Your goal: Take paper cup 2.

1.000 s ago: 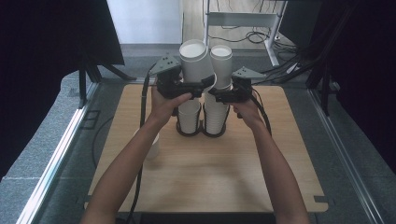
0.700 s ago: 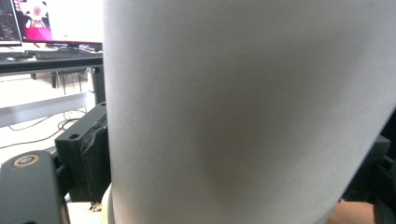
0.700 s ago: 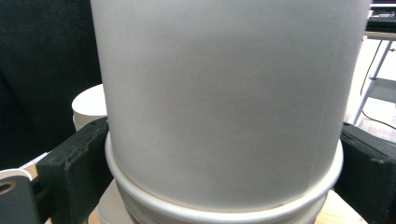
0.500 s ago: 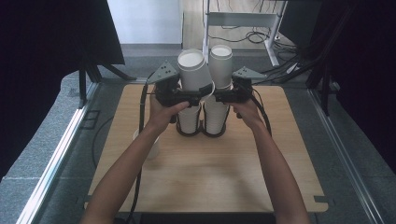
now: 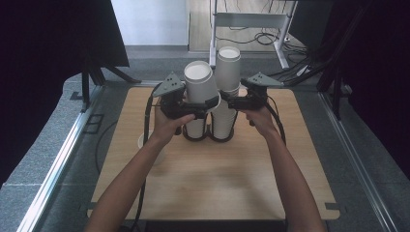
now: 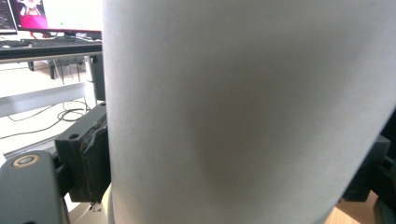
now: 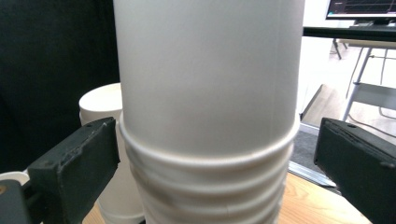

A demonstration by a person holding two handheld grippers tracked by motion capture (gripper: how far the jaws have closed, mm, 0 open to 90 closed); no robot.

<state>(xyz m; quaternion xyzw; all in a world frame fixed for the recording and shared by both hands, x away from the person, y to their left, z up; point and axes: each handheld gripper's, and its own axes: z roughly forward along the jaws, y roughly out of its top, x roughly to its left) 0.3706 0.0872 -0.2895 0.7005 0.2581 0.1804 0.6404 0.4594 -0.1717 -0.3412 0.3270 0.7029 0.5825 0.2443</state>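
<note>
Item: my left gripper (image 5: 205, 107), jaws clamped on a white paper cup (image 5: 200, 83), held tilted above the left stack (image 5: 195, 126). Item: my right gripper (image 5: 226, 102), jaws wide either side of the right stack (image 5: 225, 96), pads apart from it. Both stacks stand in black ring holders at 12 o'clock from the wooden table (image 5: 217, 179) centre. A loose cup (image 5: 145, 141) sits at 9 o'clock.

No text, label, brand or number can be read. The paper cups (image 5: 200, 84) are plain white, and the monitor screens at the edges of the left gripper view (image 6: 51, 14) and right gripper view (image 7: 362, 7) are too blurred to make out.
</note>
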